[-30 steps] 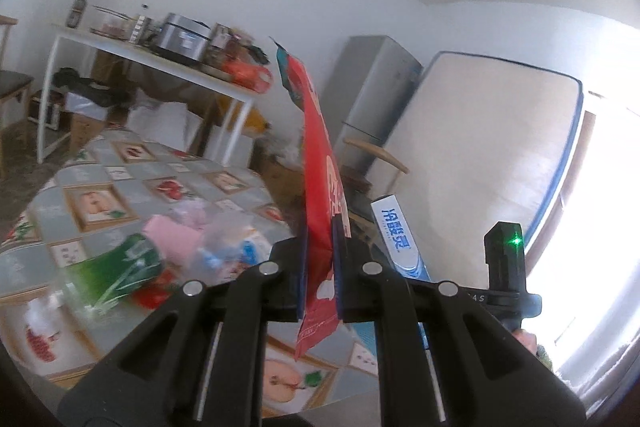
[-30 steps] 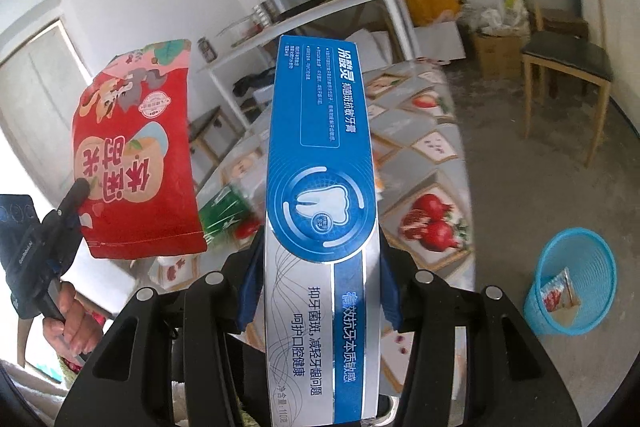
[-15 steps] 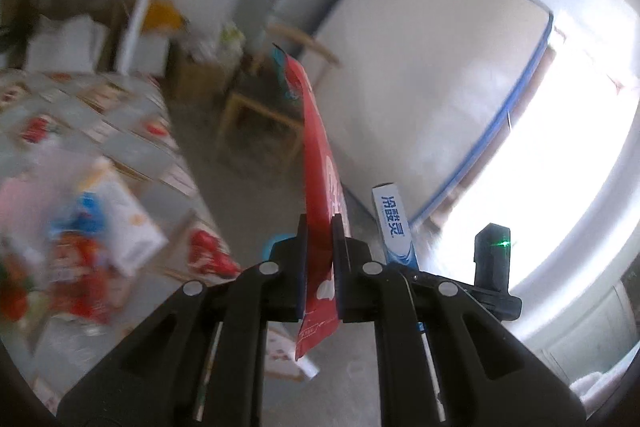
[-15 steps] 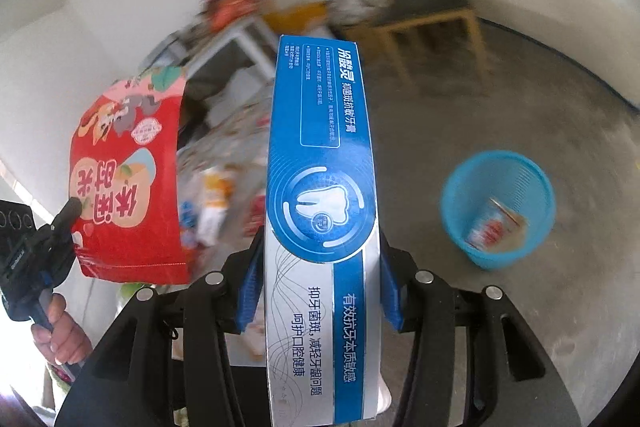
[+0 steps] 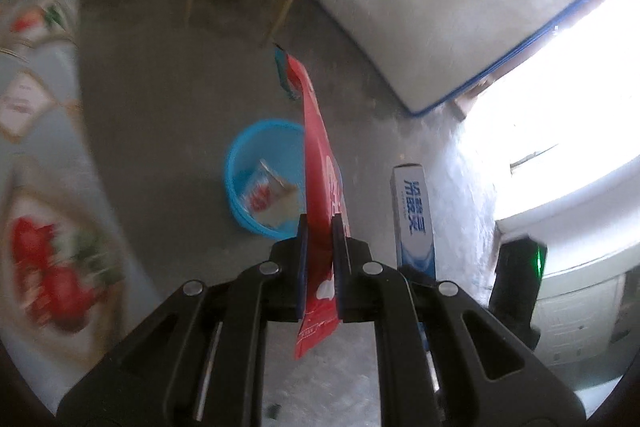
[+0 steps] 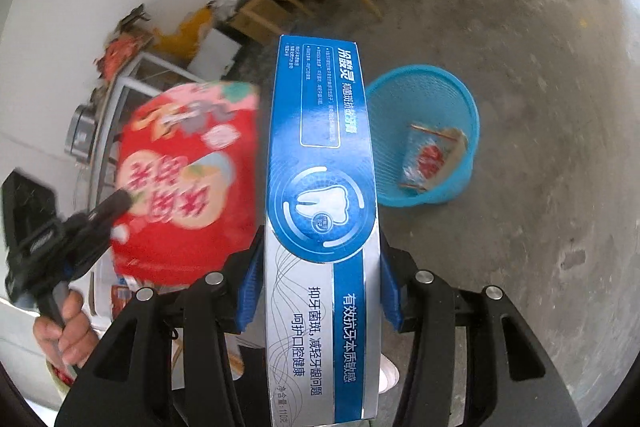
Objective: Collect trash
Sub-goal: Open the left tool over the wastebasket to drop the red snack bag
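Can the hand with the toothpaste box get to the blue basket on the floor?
Probably yes. The right gripper, shut on the long blue-and-white cardboard toothpaste box, points down toward the round blue mesh plastic basket. Only bare grey concrete floor lies between, and the basket's open top holds just one crumpled wrapper.

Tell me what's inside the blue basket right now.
One crumpled wrapper with red print lies in the blue basket. The toothpaste box hides the basket's near-left side; the red snack bag covers part in the left view.

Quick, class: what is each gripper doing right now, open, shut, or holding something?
Left gripper: shut on the red snack bag.
Right gripper: shut on the blue toothpaste box.
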A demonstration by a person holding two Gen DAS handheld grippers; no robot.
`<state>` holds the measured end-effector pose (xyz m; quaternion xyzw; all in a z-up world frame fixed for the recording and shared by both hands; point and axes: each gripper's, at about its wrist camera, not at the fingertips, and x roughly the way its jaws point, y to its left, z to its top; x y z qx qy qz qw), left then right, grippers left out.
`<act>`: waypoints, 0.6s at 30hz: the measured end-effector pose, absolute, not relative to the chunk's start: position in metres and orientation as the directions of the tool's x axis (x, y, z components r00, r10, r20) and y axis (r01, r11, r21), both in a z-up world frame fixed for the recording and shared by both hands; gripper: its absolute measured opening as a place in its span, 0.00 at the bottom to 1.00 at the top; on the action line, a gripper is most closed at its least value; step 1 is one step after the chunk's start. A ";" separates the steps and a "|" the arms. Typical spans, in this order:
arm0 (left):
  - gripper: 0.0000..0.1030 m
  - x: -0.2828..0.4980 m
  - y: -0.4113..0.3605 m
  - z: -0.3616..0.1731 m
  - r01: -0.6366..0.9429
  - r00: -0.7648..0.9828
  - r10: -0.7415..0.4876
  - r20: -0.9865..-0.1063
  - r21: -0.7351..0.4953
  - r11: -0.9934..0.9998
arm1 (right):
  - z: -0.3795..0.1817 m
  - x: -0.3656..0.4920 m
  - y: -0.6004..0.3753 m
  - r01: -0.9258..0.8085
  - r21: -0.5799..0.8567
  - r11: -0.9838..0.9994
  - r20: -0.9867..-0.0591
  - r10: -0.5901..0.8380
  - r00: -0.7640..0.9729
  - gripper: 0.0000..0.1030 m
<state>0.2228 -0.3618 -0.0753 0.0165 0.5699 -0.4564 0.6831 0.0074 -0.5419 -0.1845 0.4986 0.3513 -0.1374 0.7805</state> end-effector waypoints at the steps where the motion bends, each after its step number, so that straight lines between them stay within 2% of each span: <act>1: 0.09 0.228 -0.374 -0.084 0.634 -0.079 -0.595 -0.800 -0.501 0.589 | -0.188 0.004 -0.543 0.570 0.683 0.456 -0.686 0.135 0.715 0.47; 4: 0.09 0.243 -0.413 -0.113 0.614 -0.120 -0.568 -0.814 -0.511 0.601 | -0.198 -0.002 -0.552 0.588 0.686 0.428 -0.690 0.129 0.712 0.47; 6: 0.14 0.252 -0.437 -0.137 0.592 -0.143 -0.549 -0.823 -0.516 0.619 | -0.202 -0.004 -0.557 0.601 0.684 0.413 -0.696 0.123 0.707 0.47; 7: 0.29 0.257 -0.447 -0.149 0.581 -0.156 -0.535 -0.830 -0.515 0.630 | -0.205 -0.005 -0.561 0.606 0.684 0.406 -0.698 0.122 0.706 0.47; 9: 0.49 0.264 -0.456 -0.175 0.536 -0.150 -0.498 -0.854 -0.494 0.685 | -0.209 -0.006 -0.568 0.614 0.681 0.400 -0.703 0.121 0.701 0.47; 13: 0.49 0.271 -0.448 -0.196 0.463 -0.151 -0.482 -0.863 -0.493 0.736 | -0.218 0.002 -0.577 0.630 0.663 0.405 -0.721 0.116 0.683 0.47; 18: 0.50 0.268 -0.412 -0.161 0.497 -0.101 -0.519 -0.849 -0.495 0.713 | -0.240 0.027 -0.594 0.653 0.635 0.413 -0.753 0.141 0.643 0.47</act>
